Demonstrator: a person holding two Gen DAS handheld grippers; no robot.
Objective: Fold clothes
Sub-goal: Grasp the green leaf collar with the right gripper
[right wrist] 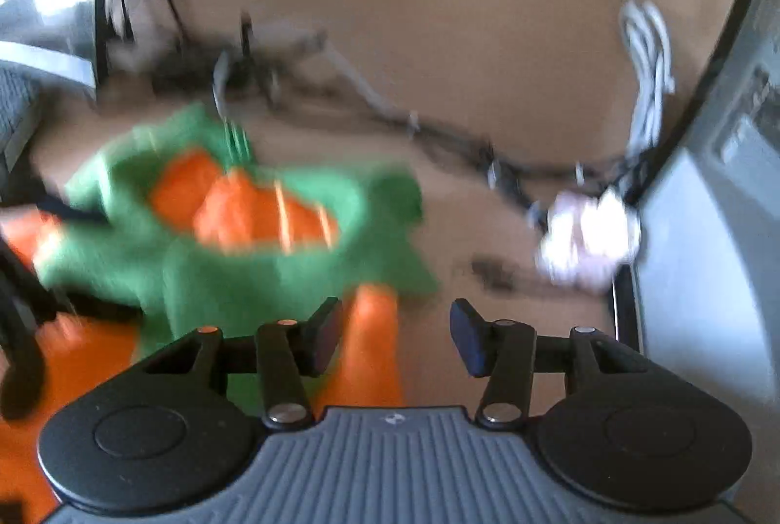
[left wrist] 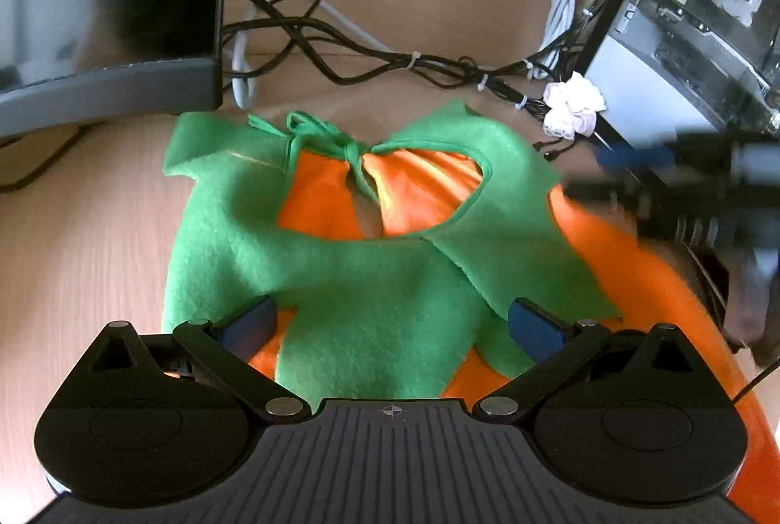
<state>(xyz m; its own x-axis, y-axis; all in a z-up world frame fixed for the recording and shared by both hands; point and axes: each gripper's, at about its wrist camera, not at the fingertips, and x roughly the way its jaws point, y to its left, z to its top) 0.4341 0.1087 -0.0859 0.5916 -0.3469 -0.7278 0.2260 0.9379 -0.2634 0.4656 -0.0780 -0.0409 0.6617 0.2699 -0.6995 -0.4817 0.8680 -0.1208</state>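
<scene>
- The garment [left wrist: 351,280], orange with a green collar [left wrist: 243,222], lies flat on the table [left wrist: 73,231], neck opening toward 12 o'clock and tie knot [left wrist: 351,148] at its top edge.
- In the left wrist view, our left gripper [left wrist: 390,324] hangs over the collar's near edge, jaws wide apart, with cloth below them but not pinched.
- Our right gripper [right wrist: 395,334] has its jaws apart at about half width with nothing clamped; a strip of orange cloth shows below the gap. This view is blurred, so we cannot tell whether the pads touch it.
- In the left view the right gripper is a dark smear at 3 o'clock, over the garment's right side.
- We judge the step to be taking hold of an edge for the first fold.
- To do it well, we pinch both layers together, one gripper at 9 o'clock and one at 3 o'clock, so the collar does not slide off the orange.
- We keep the lift low and level, clear of the cables [left wrist: 341,51] at 12 o'clock and the tissue [left wrist: 573,105] at 2 o'clock.
</scene>
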